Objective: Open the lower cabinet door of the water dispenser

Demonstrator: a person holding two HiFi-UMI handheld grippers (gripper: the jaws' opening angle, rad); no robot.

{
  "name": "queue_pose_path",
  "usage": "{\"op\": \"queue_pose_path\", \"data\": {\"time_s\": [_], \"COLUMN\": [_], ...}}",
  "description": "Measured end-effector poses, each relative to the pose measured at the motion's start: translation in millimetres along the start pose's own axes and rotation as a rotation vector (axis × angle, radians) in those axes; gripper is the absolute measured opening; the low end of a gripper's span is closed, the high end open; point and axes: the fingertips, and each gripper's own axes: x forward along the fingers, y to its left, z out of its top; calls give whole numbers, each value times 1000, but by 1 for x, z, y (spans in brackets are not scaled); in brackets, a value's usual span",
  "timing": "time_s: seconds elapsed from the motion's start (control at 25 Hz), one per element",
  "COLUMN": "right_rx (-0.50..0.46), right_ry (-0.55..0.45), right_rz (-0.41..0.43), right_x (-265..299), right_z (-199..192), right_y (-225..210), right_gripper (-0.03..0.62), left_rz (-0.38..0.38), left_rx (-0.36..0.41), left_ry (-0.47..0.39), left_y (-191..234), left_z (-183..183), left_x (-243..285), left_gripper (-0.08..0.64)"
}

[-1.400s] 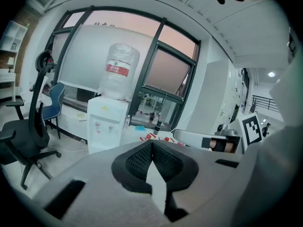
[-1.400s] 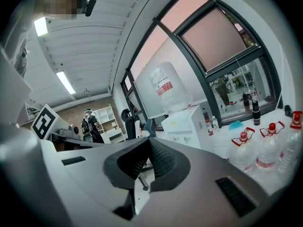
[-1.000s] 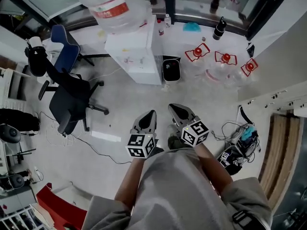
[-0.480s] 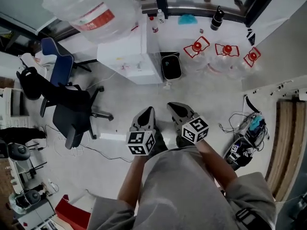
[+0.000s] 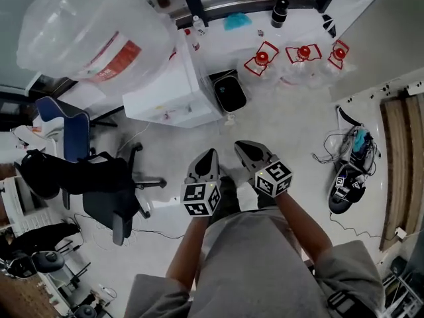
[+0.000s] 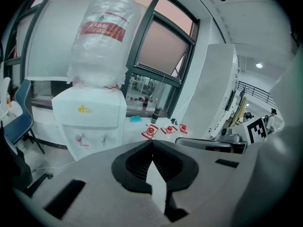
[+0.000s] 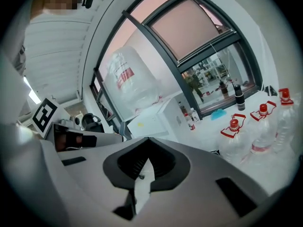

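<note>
The white water dispenser (image 5: 173,88) stands on the floor ahead and to the left, with a big clear bottle (image 5: 93,35) on top. Its front with the two taps (image 6: 90,138) faces my left gripper; the lower cabinet door is hidden behind that gripper's body. In the right gripper view the dispenser (image 7: 163,119) and bottle (image 7: 130,82) show from the side. My left gripper (image 5: 208,158) and right gripper (image 5: 246,149) are held side by side in front of the person, well short of the dispenser. Both are shut with nothing between the jaws.
A black bin (image 5: 228,93) stands right of the dispenser. Empty water bottles with red caps (image 5: 298,59) lie by the window wall, near a black flask (image 5: 279,10). A black office chair (image 5: 99,184) and a blue chair (image 5: 63,128) are at the left. Shoes and cables (image 5: 348,177) lie at the right.
The person has moved toward the dispenser, which now looks larger and further left in the head view. Both grippers stayed side by side and shut.
</note>
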Motion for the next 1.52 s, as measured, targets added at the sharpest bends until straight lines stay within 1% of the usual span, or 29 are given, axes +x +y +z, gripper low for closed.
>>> {"op": "queue_pose_path", "data": {"time_s": [0.28, 0.4, 0.52, 0.68, 0.88, 1.12, 1.36, 1.52], "right_rx": [10, -10, -23, -39, -28, -15, -33, -55], "right_ry": [-34, -39, -34, 0, 41, 84, 112, 130], "right_rz": [-129, -155, -163, -161, -137, -113, -77, -74], "right_x": [35, 44, 50, 53, 69, 80, 92, 106], "right_z": [-4, -6, -10, -25, -40, -45, -55, -73], "right_y": [-14, -16, -24, -40, -69, -101, -130, -148], "right_gripper": [11, 11, 11, 11, 11, 11, 11, 11], "left_rz": [-110, -147, -167, -164, -163, -121, -90, -86], "left_rx": [19, 36, 42, 24, 2, -34, -37, -36], "left_ry": [67, 86, 99, 121, 138, 166, 212, 232], "left_y": [35, 44, 48, 53, 59, 65, 67, 76], "left_z": [-2, -7, -14, -27, -37, -47, -66, -81], "left_x": [32, 40, 54, 72, 105, 132, 162, 185], "left_gripper": [11, 11, 11, 11, 11, 11, 11, 11]}}
